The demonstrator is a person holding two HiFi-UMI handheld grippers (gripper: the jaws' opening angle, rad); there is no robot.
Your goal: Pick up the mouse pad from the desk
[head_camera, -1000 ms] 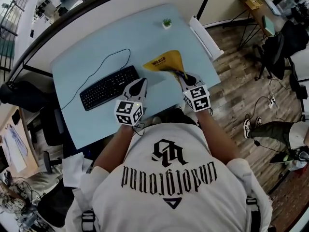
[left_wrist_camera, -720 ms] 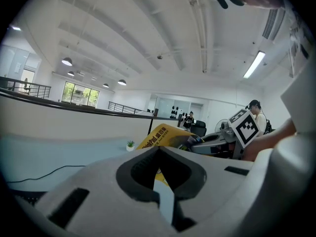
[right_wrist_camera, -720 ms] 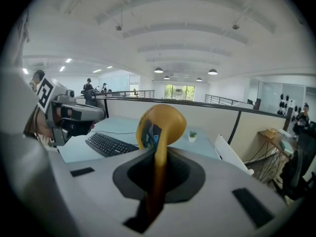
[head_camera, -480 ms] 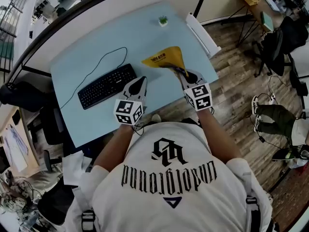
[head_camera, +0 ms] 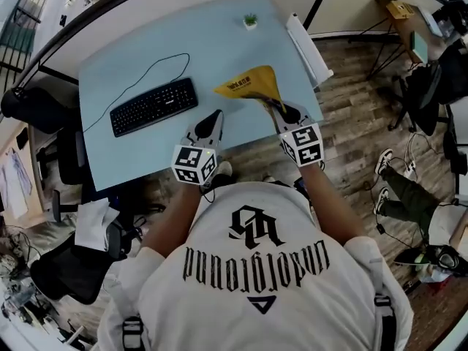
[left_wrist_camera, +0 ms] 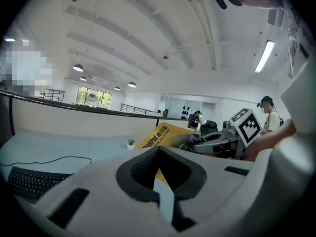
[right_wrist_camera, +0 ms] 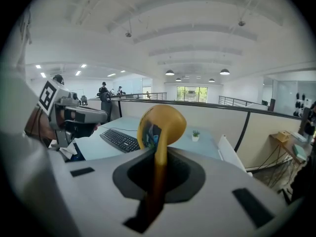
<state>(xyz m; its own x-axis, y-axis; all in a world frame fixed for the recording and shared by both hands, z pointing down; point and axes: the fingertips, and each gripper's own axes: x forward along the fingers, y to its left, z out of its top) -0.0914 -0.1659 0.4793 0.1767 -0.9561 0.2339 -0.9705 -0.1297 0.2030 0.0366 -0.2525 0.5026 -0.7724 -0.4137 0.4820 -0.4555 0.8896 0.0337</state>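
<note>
The yellow mouse pad (head_camera: pixel 248 86) hangs off the light blue desk (head_camera: pixel 146 57), pinched at its near corner by my right gripper (head_camera: pixel 273 108), which is shut on it. In the right gripper view the pad (right_wrist_camera: pixel 161 125) curls upward from between the jaws of my right gripper (right_wrist_camera: pixel 159 152). My left gripper (head_camera: pixel 216 115) hovers over the desk's near edge, left of the pad, shut with nothing in it. The left gripper view shows my left gripper (left_wrist_camera: pixel 158 149) with its tips touching, and the pad (left_wrist_camera: pixel 160 135) beyond them.
A black keyboard (head_camera: pixel 153 106) with a cable lies on the desk's left half. A small potted plant (head_camera: pixel 251 22) stands at the far edge. A long white bar (head_camera: pixel 307 46) lies along the right edge. Chairs and wooden floor surround the desk.
Both grippers have drawn back toward the desk's near edge. The pad has stayed in the right gripper and come along with it.
</note>
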